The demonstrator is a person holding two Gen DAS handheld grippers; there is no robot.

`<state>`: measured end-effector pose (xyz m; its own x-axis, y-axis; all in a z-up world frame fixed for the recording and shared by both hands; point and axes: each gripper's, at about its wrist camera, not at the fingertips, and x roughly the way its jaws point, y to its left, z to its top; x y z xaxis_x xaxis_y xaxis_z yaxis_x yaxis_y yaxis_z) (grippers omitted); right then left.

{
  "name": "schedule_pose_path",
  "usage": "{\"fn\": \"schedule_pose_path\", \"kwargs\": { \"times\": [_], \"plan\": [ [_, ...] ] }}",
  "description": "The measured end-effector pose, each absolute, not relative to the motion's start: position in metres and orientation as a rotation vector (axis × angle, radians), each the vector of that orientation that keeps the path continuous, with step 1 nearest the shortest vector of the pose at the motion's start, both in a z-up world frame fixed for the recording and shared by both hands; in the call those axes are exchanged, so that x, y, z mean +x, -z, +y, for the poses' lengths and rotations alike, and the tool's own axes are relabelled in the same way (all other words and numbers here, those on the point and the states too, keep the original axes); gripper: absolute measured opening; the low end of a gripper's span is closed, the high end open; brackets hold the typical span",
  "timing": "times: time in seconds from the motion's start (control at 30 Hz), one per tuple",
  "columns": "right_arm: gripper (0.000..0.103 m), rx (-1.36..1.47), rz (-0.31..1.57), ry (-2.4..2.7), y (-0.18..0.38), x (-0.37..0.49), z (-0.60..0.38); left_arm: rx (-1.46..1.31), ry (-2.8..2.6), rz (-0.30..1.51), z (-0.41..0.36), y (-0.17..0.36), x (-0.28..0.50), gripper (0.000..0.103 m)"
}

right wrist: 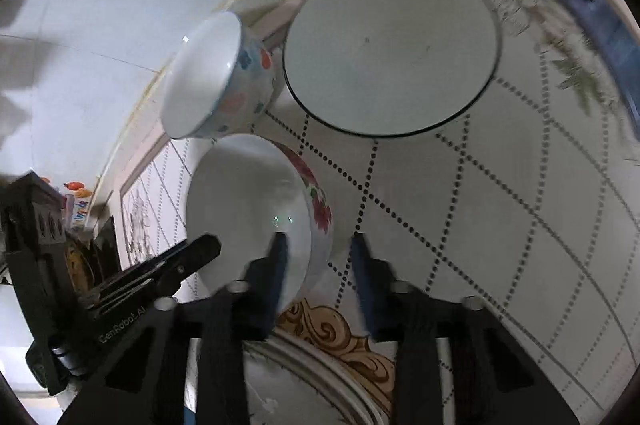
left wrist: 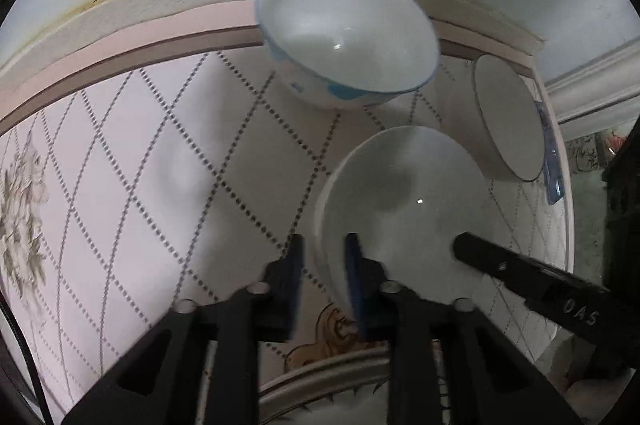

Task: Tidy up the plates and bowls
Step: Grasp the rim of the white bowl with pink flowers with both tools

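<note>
Both grippers, left (left wrist: 324,257) and right (right wrist: 318,253), are pinching opposite rims of my floral bowl (right wrist: 248,201), near the table's front edge (right wrist: 320,377).

- Left wrist view looks steeply down, close over the patterned tabletop (left wrist: 160,165).
- Right wrist view likewise; both share the near white bowl (left wrist: 404,193) (right wrist: 248,209).

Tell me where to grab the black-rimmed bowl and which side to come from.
Grip the thin rim of the black-rimmed bowl, one finger inside and one outside, coming down from above at its near-right edge. It sits upright and open, likely too wide to span, and that edge faces bare tablecloth, while the spotted bowl crowds its left side.
</note>
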<state>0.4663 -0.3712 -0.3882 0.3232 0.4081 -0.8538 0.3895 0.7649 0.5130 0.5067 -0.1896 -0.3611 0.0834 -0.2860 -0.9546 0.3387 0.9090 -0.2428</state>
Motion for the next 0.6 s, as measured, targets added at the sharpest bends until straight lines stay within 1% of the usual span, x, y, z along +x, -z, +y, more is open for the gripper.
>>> {"fn": "schedule_pose_path", "kwargs": {
  "times": [0.03, 0.27, 0.47, 0.6],
  "plan": [
    [0.014, 0.756, 1.27, -0.022, 0.39, 0.467, -0.369, 0.069, 0.462, 1.399, -0.192, 0.36, 0.505, 0.014],
    [0.014, 0.695, 1.265, 0.018, 0.386, 0.461, -0.356, 0.12, 0.498, 1.351, -0.198, 0.345, 0.495, 0.014],
    [0.014, 0.659, 1.232, 0.004, 0.364, 0.441, -0.362, 0.126, 0.51, 1.327, -0.204, 0.321, 0.466, 0.014],
    [0.014, 0.613, 1.229, -0.022, 0.344, 0.418, -0.377, 0.074, 0.521, 1.339, -0.207, 0.304, 0.441, 0.014]
  ]
}}
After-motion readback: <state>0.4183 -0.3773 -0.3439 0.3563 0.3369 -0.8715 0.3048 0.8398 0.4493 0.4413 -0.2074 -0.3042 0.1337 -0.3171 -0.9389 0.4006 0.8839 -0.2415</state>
